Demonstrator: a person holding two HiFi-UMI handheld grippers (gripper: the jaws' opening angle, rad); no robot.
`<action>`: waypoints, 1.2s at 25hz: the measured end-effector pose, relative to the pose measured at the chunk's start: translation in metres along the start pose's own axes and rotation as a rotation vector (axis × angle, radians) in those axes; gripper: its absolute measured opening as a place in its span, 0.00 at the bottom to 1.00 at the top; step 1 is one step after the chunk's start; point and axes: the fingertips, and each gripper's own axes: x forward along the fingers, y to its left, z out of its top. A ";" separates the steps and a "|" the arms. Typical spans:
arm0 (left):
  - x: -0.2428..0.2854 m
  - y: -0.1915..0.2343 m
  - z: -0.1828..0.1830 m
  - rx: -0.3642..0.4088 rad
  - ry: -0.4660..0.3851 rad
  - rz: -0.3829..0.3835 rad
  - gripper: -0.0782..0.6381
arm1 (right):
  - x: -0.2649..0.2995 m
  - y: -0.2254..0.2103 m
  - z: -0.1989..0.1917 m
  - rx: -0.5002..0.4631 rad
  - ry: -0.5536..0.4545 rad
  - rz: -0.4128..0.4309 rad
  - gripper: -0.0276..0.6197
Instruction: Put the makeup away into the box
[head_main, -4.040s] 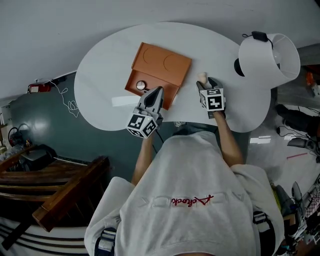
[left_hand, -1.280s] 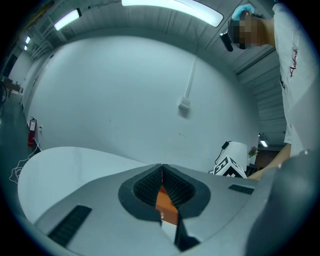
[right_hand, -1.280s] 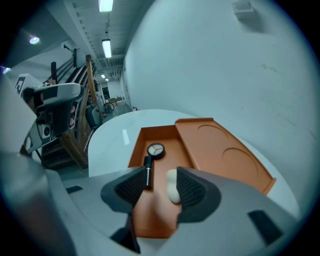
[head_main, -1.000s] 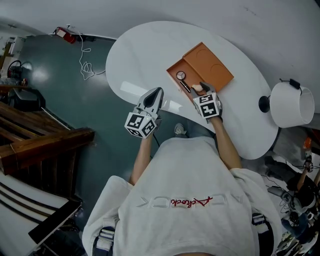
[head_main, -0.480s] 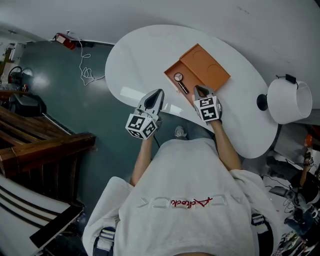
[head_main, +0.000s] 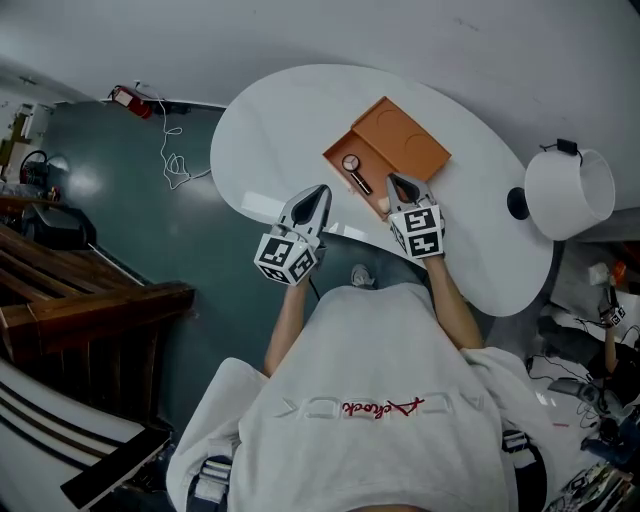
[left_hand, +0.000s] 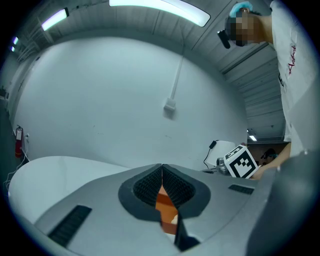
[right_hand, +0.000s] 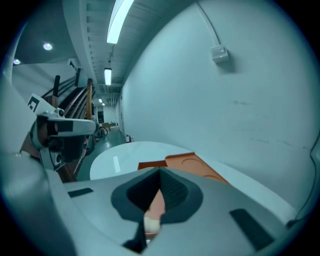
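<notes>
Open orange box (head_main: 408, 138) near the middle of a white oval table (head_main: 270, 140), flat lid at 1 o'clock of the shallow tray. In the tray: a small round piece (head_main: 350, 162) with a dark rim, kind of makeup hard to make out, and at its 5 o'clock a thin dark stick (head_main: 363, 183). At the tray's 5 o'clock corner, a pale peach piece (right_hand: 154, 212), mostly hidden behind the right gripper (head_main: 396, 181) and glimpsed only through the slit under its pads; inside the tray or on its edge, impossible to tell. Right gripper hovering just above that corner, tips toward 11 o'clock, jaws just closed the last bit and pressed together, pinching nothing. Left gripper (head_main: 320, 190) at 8 o'clock of the box, over the table's near edge, jaws likewise pressed together and empty, a sliver of orange showing behind them. Black-and-white square markers on both gripper cubes, no readable text. White lamp (head_main: 568, 192) at the table's 3 o'clock end. Red script across the person's grey shirt (head_main: 380, 440), reversed and not legible.
</notes>
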 end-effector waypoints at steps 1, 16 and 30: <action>0.000 -0.003 0.003 0.005 -0.003 -0.007 0.12 | -0.006 0.001 0.008 0.000 -0.024 -0.003 0.07; 0.011 -0.039 0.017 0.059 -0.030 -0.085 0.12 | -0.071 0.010 0.036 -0.012 -0.159 -0.043 0.07; 0.006 -0.040 0.017 0.054 -0.037 -0.080 0.12 | -0.071 0.010 0.034 -0.019 -0.159 -0.047 0.07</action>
